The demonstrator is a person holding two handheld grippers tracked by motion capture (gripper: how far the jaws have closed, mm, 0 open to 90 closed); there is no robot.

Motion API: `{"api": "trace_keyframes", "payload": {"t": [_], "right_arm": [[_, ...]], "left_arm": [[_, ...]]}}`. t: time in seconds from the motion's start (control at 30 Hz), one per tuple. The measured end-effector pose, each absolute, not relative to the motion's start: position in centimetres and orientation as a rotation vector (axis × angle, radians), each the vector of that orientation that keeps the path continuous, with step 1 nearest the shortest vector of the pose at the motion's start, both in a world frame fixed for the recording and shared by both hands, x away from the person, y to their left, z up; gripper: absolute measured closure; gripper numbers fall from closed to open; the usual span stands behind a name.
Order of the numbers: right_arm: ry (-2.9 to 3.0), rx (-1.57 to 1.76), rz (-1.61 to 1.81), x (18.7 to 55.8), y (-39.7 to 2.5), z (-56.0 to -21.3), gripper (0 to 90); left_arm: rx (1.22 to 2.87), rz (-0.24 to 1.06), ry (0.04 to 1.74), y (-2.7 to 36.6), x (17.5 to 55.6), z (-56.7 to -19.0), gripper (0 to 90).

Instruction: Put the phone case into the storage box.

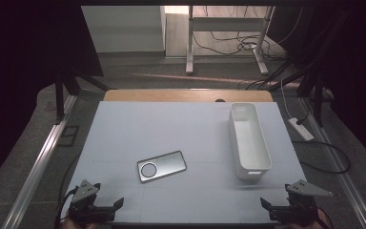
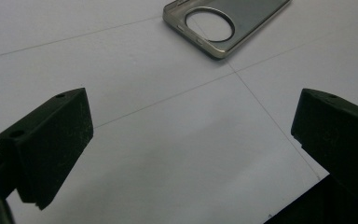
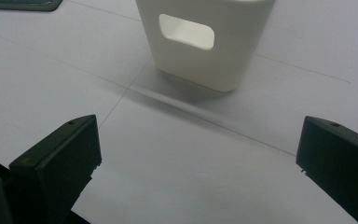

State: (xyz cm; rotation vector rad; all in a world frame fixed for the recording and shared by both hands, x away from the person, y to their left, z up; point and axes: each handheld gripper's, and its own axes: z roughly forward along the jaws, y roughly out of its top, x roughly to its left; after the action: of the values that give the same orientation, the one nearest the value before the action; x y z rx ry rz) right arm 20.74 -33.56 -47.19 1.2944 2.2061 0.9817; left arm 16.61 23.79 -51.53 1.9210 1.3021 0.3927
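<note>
Grey phone case (image 1: 161, 166) lies beyond left hand-held gripper (image 1: 106, 208).

In the left gripper view the phone case (image 2: 223, 23) runs off the top edge, so its far end is cut away. In the right gripper view the white bin (image 3: 205, 42) loses its rim to the top edge, and a sliver of the case sits at the top left corner.

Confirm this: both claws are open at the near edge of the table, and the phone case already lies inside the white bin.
Not quite. The phone case lies flat on the table, left of the white bin and apart from it, as the high view shows. Both claws, left claw and right claw, are open at the near edge.
</note>
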Motion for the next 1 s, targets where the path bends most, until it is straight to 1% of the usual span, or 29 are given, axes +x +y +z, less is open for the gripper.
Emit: {"api": "trace_keyframes", "payload": {"t": [0.57, 1.0], "right_arm": [[2.195, 1.298, 0.981, 20.7, -33.6, -47.2, 0.0], [2.206, 1.292, 0.975, 20.8, -33.5, -47.2, 0.0]], "left_arm": [[1.918, 0.358, 1.304, 23.8, 17.3, -51.2, 0.0], [1.969, 0.344, 1.285, 23.2, 18.7, -50.8, 0.0]]}}
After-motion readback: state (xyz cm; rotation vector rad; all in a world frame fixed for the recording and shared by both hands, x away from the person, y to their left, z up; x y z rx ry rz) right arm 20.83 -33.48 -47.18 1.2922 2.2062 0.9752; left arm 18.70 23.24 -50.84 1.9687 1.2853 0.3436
